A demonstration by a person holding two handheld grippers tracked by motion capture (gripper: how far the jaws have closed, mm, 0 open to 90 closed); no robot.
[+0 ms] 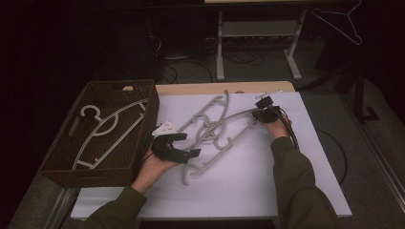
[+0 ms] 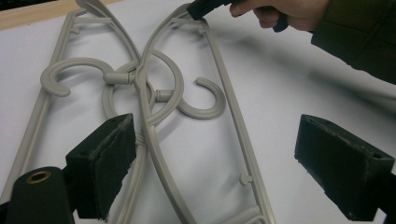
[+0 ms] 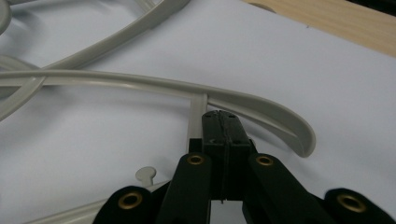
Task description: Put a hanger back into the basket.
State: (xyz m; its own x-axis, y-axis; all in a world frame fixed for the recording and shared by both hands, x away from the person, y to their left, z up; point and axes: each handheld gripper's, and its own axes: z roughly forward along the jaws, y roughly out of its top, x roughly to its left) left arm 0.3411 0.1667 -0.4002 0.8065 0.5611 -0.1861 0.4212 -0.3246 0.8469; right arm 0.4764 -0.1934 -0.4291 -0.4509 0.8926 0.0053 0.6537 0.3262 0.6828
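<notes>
Right gripper (image 3: 223, 122) has its jaws pinched tight together at the end of a hanger (image 3: 261, 106), seemingly on its thin strut, out at the far right of the pile. Left gripper (image 1: 177, 144) jaws are wide apart, nothing in them, hovering over the tangled hangers (image 1: 215, 130) on the table (image 1: 267, 186). So far one hanger (image 1: 107, 131) sits in the basket (image 1: 62, 167). I'd say we're early on: about three still to untangle and move over.

Left gripper (image 1: 184, 144) fingers wide apart, level; right gripper (image 1: 264, 109) fingers pressed together.
</notes>
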